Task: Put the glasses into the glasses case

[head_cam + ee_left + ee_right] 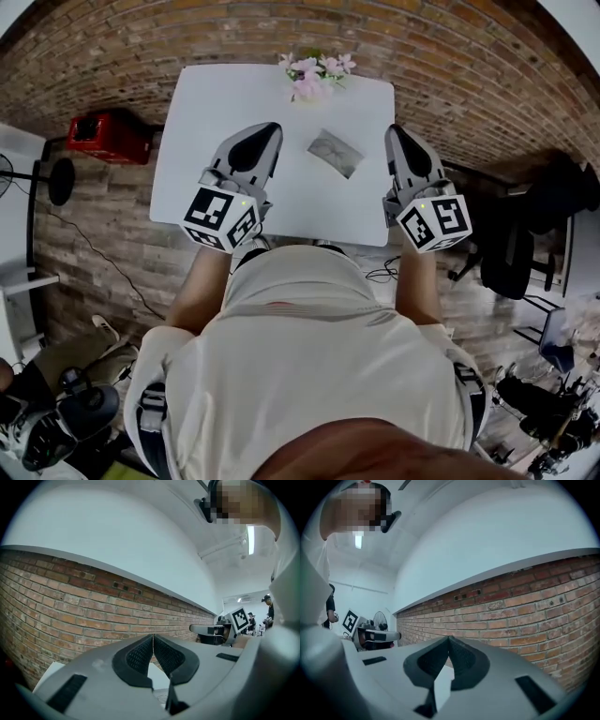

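Both pairs of jaws were pinched together, empty: left gripper [265, 133] and right gripper [396, 133] flanked the glasses case [335, 152], which lay slantwise, slightly nearer the right.

Soft, even light fills the head view; the white table [272, 103] reads bright without glare, and shadows on it are weak; strong fisheye bends the brick wall [487, 84] into a curve and cuts the corners to black. In the left gripper view a ceiling strip light [251, 538] blows out to white; the left gripper [153, 638], close to the lens, is soft; in the right gripper view another ceiling lamp [358, 541] glares; the right gripper [449, 640] is likewise blurred and shaded.
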A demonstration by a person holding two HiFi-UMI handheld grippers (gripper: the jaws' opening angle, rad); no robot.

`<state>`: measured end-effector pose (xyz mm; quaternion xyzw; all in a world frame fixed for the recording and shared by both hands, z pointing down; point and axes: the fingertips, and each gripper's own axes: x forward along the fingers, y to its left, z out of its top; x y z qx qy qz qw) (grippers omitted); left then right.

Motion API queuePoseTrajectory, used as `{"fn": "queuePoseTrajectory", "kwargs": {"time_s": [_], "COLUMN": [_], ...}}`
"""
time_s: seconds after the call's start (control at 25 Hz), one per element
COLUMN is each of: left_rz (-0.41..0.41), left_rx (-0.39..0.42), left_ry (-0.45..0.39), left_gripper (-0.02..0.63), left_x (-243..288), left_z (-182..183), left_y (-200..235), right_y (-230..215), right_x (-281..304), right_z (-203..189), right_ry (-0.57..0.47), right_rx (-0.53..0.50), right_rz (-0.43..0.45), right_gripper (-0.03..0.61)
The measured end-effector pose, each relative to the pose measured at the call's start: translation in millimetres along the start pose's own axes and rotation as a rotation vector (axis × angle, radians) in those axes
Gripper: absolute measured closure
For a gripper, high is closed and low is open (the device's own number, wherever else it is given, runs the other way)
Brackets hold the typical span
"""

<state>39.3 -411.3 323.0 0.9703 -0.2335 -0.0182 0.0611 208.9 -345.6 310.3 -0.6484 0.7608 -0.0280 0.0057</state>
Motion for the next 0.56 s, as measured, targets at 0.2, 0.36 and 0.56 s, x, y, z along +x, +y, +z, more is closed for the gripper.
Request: {"fn": "queuePoseTrajectory", "kwargs": {"time_s": [0.2,0.36,0.56], "left_rz": [0.008,0.017,0.02], "left_rx": [0.002,-0.007,-0.015], "left_ry": [0.002,0.009,0.016], "left_gripper": [0.595,0.595,0.595], "left_x": [-7,-10,-13], "left_z": [1,-3,-9], "left_y": [1,4,8], "right_y": [4,5,9], "right_x": [0,1,6], "right_z": [8,6,-4], "right_ry": [-0.001,0.014,0.042], "right_rx": [-0.005,-0.006,-0.005], "right_rz": [0.017,0.019,0.024], "right_gripper": [0.526,0.527,0.526]}}
